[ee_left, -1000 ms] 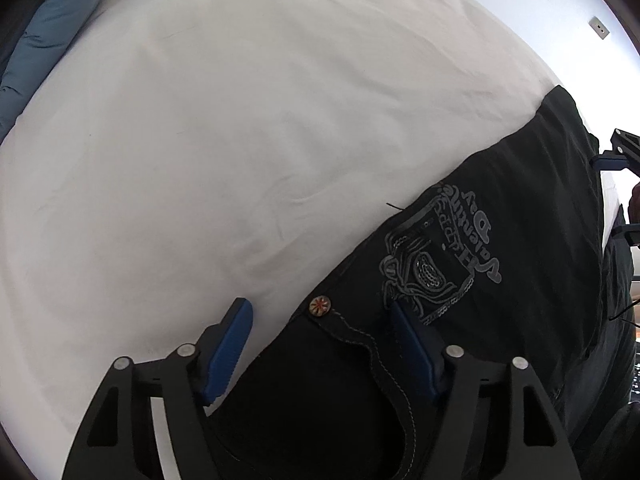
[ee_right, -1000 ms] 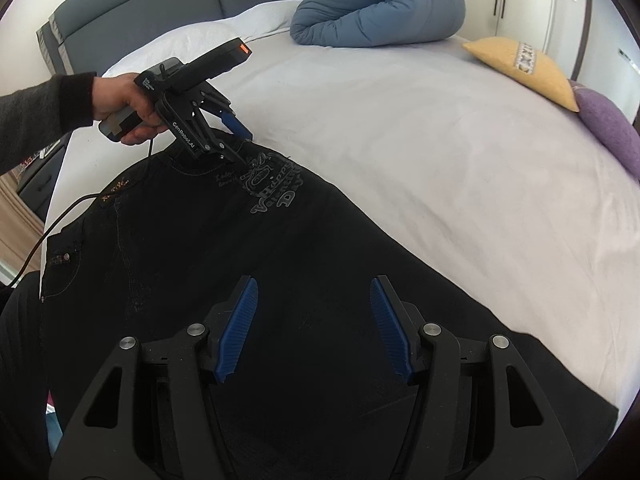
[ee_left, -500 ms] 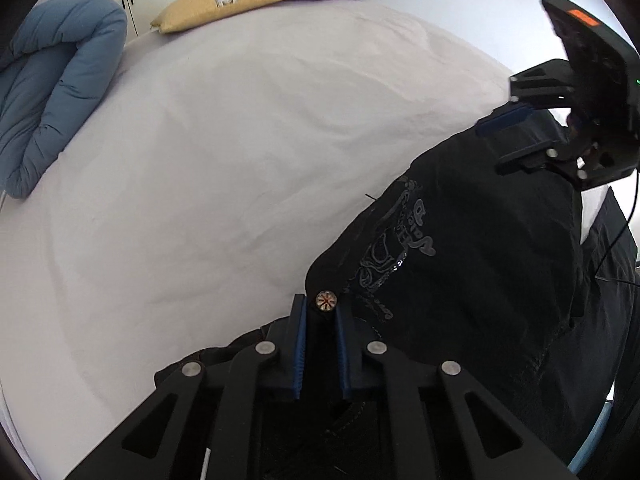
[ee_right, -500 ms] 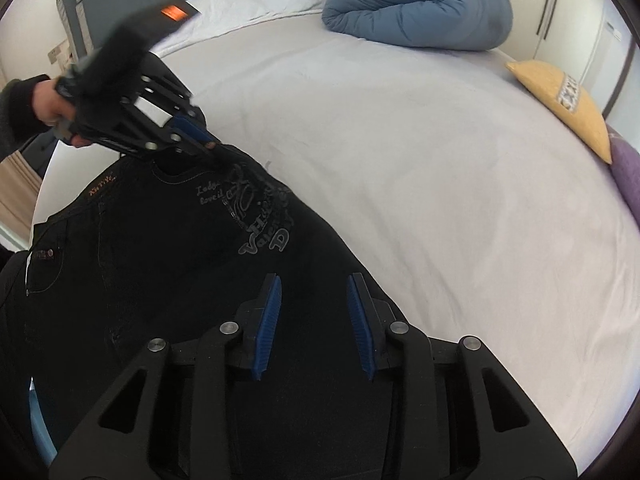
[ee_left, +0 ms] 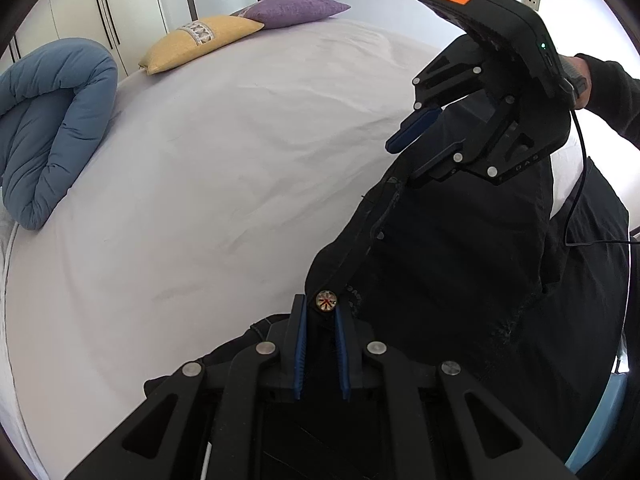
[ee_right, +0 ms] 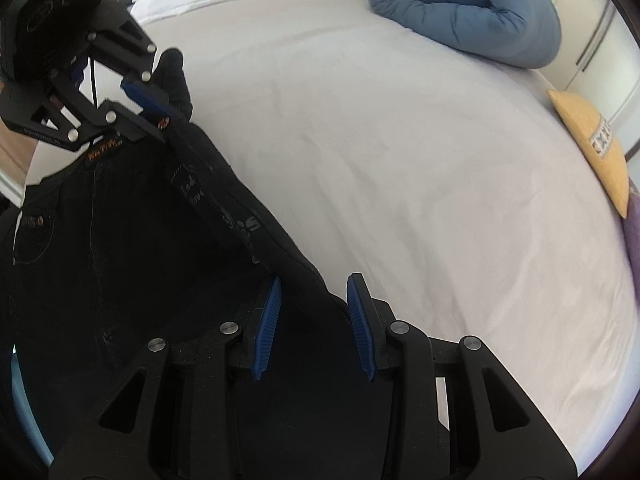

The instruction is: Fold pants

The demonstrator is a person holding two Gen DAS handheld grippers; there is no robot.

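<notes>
Black pants (ee_left: 460, 272) with a grey print hang lifted above the white bed (ee_left: 208, 184). My left gripper (ee_left: 320, 312) is shut on the waistband beside a metal button (ee_left: 326, 301); it also shows at upper left in the right wrist view (ee_right: 148, 108). My right gripper (ee_right: 316, 292) is closed on a thick fold of the pants' edge (ee_right: 240, 216), its blue pads still apart around the cloth. It shows in the left wrist view (ee_left: 416, 148), holding the pants up higher.
A rolled blue duvet (ee_left: 48, 120) lies at the far side of the bed, also in the right wrist view (ee_right: 472, 16). A yellow pillow (ee_left: 196, 40) and a purple pillow (ee_left: 296, 8) lie near the wardrobe doors. A cable (ee_left: 580, 184) hangs from the right gripper.
Both grippers closed on the pants' edge and lifted it off the bed. The right gripper has risen and come nearer the left one.
</notes>
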